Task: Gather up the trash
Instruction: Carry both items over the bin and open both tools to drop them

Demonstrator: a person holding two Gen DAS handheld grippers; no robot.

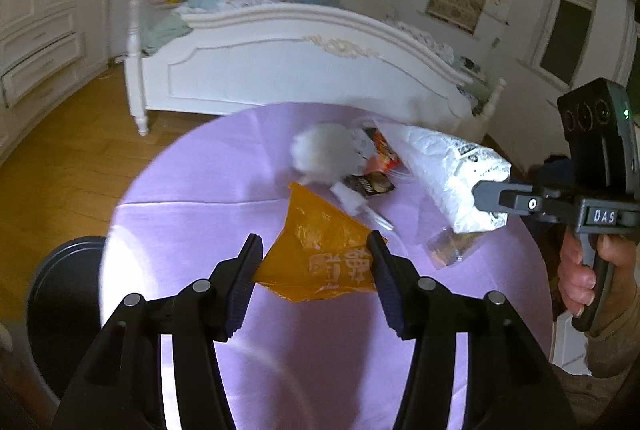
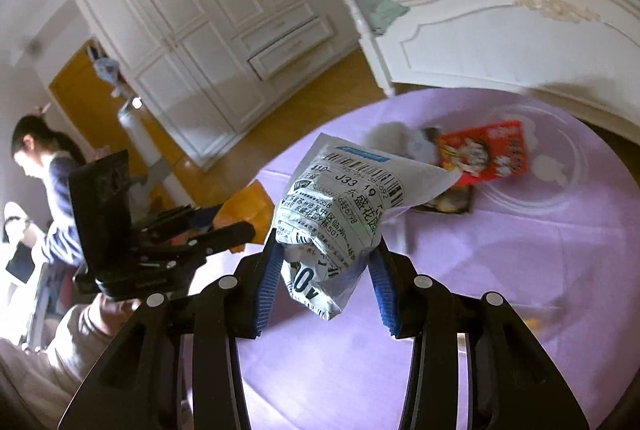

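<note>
My left gripper (image 1: 315,242) is shut on a crumpled orange plastic bag (image 1: 320,258), held just above the round table with its lilac cloth (image 1: 192,198). To its right, my right gripper (image 1: 486,196) grips a white mailer bag (image 1: 448,162). In the right wrist view the right gripper (image 2: 326,250) is shut on that white mailer bag (image 2: 336,206), whose printed label faces the camera. The left gripper (image 2: 240,230) with the orange bag (image 2: 248,206) is at its left. A white fluffy wad (image 1: 316,150), a red snack packet (image 2: 484,154) and a dark packet (image 2: 448,202) lie on the cloth.
A clear wrapper (image 1: 452,246) lies near the table's right edge. A black round bin (image 1: 64,294) stands on the floor left of the table. A white bed (image 1: 300,70) is behind the table, a white wardrobe (image 2: 200,30) to its left. Another person (image 2: 48,182) stands far left.
</note>
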